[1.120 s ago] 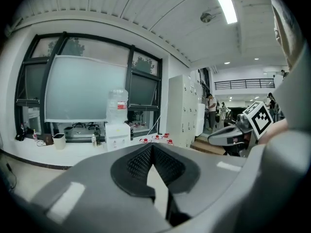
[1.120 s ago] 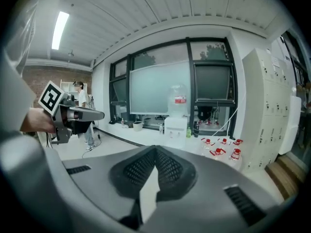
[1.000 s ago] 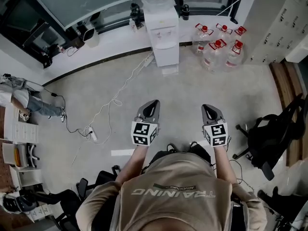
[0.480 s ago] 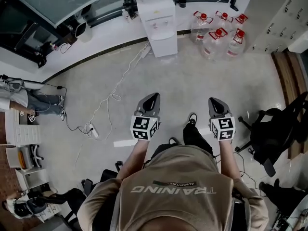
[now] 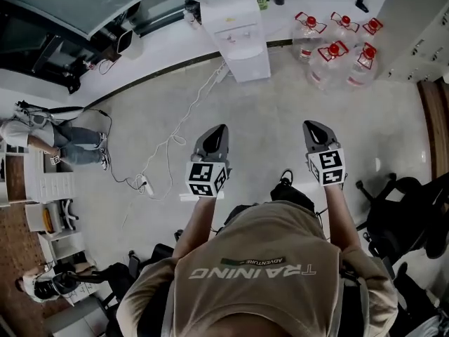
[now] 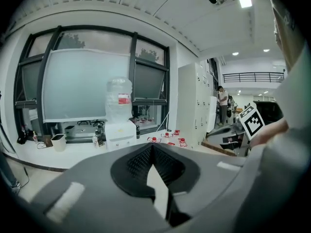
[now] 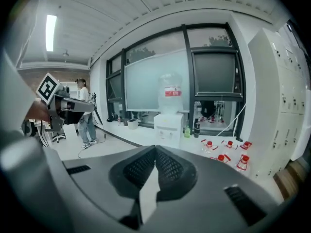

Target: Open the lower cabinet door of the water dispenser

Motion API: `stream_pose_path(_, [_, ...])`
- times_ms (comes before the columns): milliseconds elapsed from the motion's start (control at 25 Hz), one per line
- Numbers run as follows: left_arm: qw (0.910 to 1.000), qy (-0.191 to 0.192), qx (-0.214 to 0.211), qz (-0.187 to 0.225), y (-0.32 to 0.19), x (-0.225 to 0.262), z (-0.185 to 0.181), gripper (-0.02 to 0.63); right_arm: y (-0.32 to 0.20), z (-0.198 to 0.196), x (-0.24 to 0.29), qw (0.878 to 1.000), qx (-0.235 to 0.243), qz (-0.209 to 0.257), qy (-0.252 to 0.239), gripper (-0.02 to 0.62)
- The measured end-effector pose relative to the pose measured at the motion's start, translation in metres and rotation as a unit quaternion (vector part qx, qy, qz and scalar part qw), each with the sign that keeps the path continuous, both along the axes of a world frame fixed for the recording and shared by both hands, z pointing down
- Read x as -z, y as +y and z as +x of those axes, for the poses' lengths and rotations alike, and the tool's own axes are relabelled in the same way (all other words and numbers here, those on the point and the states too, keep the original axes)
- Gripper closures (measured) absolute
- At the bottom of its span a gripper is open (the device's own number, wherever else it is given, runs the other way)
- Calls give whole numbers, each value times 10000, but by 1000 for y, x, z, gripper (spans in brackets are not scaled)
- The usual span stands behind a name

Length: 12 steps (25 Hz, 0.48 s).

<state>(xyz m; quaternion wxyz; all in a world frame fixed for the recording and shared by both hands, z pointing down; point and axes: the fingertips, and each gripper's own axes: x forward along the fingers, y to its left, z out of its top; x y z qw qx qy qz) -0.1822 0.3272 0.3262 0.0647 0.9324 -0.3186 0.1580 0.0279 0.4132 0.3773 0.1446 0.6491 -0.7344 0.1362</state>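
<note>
"What could have gone wrong?"

"A foot might have caught the power cable (image 5: 175,139) at ten o'clock."

"And the grippers?"

"The left gripper (image 5: 222,128) and the right gripper (image 5: 309,124) were both clenched and empty. Unless opened, they'd only have bumped the lower cabinet door (image 5: 250,63) of the water dispenser (image 5: 235,30), which was well apart at twelve o'clock."

person (image 5: 252,279) facing a water dispenser (image 5: 235,30) across the floor
left gripper (image 5: 222,128) and right gripper (image 5: 311,125) side by side, well apart from it; red-capped bottles (image 5: 337,48) stand beside it.

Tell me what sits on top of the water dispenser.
A large clear water bottle with a red label stands on the water dispenser. Its neck is hidden inside the dispenser's top.
</note>
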Motion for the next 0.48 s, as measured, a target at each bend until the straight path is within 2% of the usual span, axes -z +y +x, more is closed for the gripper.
stream_pose_path(240, [9998,34,27,-189,-25,-5,51,614,-38,68,-8,10000,-81,-26,28,586])
stream_pose_path(480, [9998,-46,70,-164,-57,-3,73,614,-60,91,-19,9996,-157,-149,-179,586])
